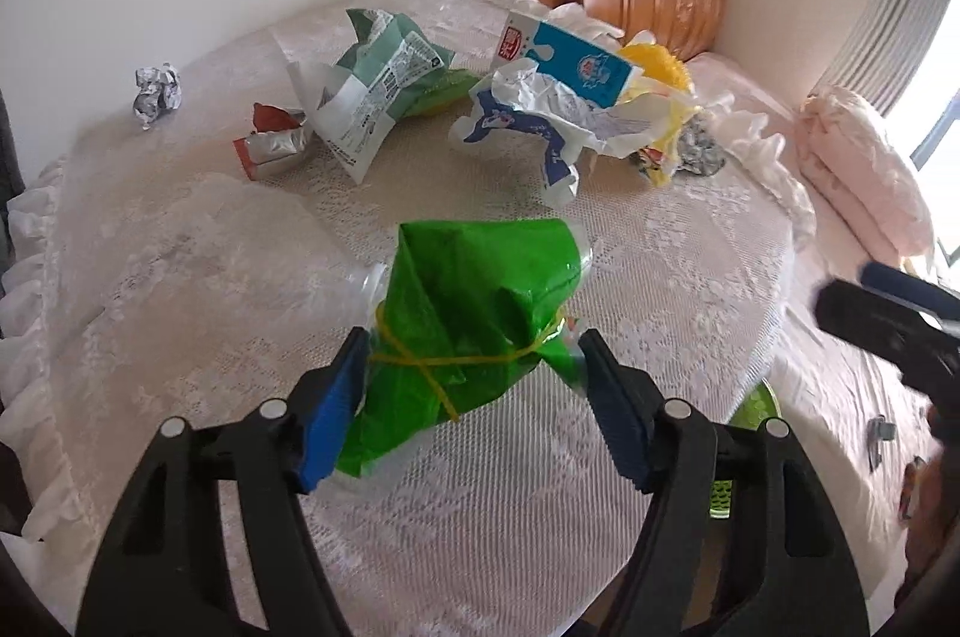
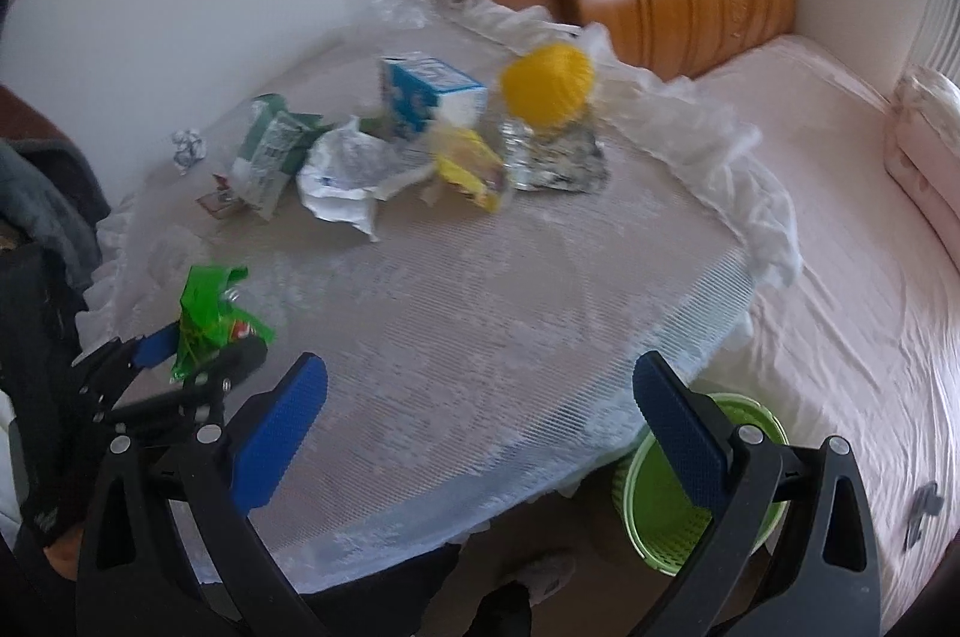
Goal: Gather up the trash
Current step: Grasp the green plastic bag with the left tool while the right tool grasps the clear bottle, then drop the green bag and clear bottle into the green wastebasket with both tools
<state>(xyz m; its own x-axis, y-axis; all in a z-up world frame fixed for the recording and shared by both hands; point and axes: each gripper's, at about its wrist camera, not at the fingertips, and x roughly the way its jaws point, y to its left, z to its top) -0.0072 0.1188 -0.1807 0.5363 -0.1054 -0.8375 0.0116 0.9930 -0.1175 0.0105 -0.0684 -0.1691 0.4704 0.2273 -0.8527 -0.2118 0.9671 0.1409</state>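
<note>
A green plastic wrapper (image 1: 474, 319) tied with a yellow rubber band lies near the table's front left. My left gripper (image 1: 471, 367) has its blue pads on both sides of the wrapper's lower part, jaws spread about its width; grip is unclear. It also shows in the right wrist view (image 2: 192, 349) with the green wrapper (image 2: 207, 319) between its pads. My right gripper (image 2: 480, 397) is open and empty above the table's front edge. A green trash basket (image 2: 702, 487) stands on the floor below the table's right front edge.
Trash lies at the table's (image 2: 480, 307) back: a blue milk carton (image 2: 429, 99), a green-white bag (image 2: 270, 153), crumpled white paper (image 2: 348, 175), a yellow wrapper (image 2: 474, 175), a yellow ball (image 2: 549, 84), foil (image 2: 558, 163). A bed (image 2: 840, 247) is to the right.
</note>
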